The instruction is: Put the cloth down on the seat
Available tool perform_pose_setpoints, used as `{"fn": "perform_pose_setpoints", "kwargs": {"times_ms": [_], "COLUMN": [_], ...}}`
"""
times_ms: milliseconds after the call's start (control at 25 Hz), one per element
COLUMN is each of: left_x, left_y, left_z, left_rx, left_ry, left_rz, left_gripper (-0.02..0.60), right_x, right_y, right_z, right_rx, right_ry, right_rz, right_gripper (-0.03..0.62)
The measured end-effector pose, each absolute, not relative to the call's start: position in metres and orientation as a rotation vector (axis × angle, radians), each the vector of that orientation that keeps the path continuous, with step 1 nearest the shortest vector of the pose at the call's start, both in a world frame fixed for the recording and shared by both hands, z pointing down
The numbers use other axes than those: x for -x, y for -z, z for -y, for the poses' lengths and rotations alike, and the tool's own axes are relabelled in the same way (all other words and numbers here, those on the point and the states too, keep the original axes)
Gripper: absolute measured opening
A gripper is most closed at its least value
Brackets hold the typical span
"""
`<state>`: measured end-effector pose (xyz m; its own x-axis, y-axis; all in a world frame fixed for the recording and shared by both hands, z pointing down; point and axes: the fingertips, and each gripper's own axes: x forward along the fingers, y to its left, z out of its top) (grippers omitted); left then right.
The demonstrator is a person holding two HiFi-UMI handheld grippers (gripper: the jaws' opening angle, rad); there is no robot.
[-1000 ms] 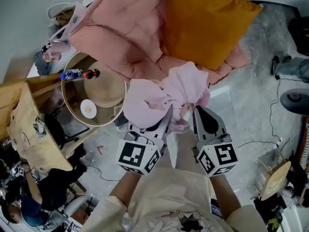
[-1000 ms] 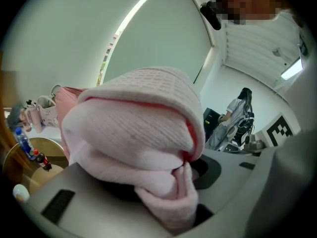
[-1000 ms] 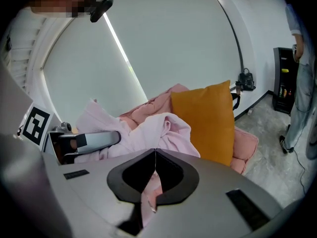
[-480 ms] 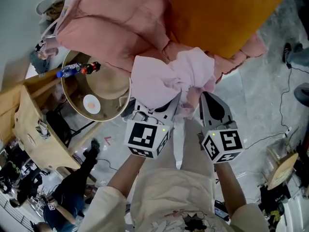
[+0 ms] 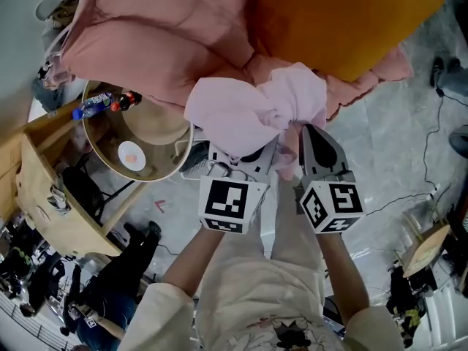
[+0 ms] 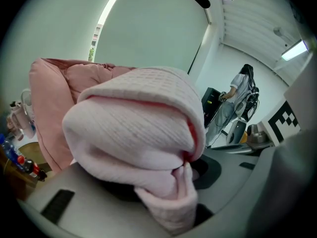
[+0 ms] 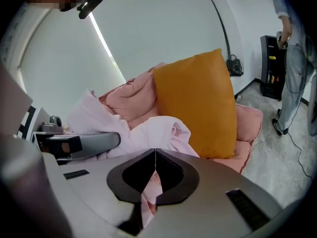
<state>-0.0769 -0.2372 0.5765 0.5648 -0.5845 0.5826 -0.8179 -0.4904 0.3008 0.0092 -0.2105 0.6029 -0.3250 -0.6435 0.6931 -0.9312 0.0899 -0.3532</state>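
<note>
Carry step: L tool (image 5: 240,156) & R tool (image 5: 313,141) both clamp cloth (image 5: 248,112), seat (image 5: 146,42) at 12 o'clock; next: reach fwd, lower, release.

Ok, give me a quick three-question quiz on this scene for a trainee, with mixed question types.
1. True or false: the left gripper and the right gripper both clamp the pale pink cloth.
2. Which cushion rests on the pink seat? A orange, B blue, C green.
3. Fill in: at the edge of the round table lies a plastic ____.
Key: 1 true; 2 A, the orange cushion; 3 bottle.
</note>
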Motion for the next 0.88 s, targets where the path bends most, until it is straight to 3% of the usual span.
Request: {"fn": "perform_pose_setpoints", "kwargs": {"times_ms": [880], "left_x": [0.086], "left_y": [-0.669], "left_z": [0.263], "left_rx": [-2.09], "left_ry": [-0.664], "left_rz": [1.232], "left_gripper": [0.221], "right_x": [-0.007], "right_y": [-0.664], "right_z": [0.237], "right_rx": [-1.51], "right_ry": [-1.127], "right_rz": [1.999], "right_gripper": [0.02]}}
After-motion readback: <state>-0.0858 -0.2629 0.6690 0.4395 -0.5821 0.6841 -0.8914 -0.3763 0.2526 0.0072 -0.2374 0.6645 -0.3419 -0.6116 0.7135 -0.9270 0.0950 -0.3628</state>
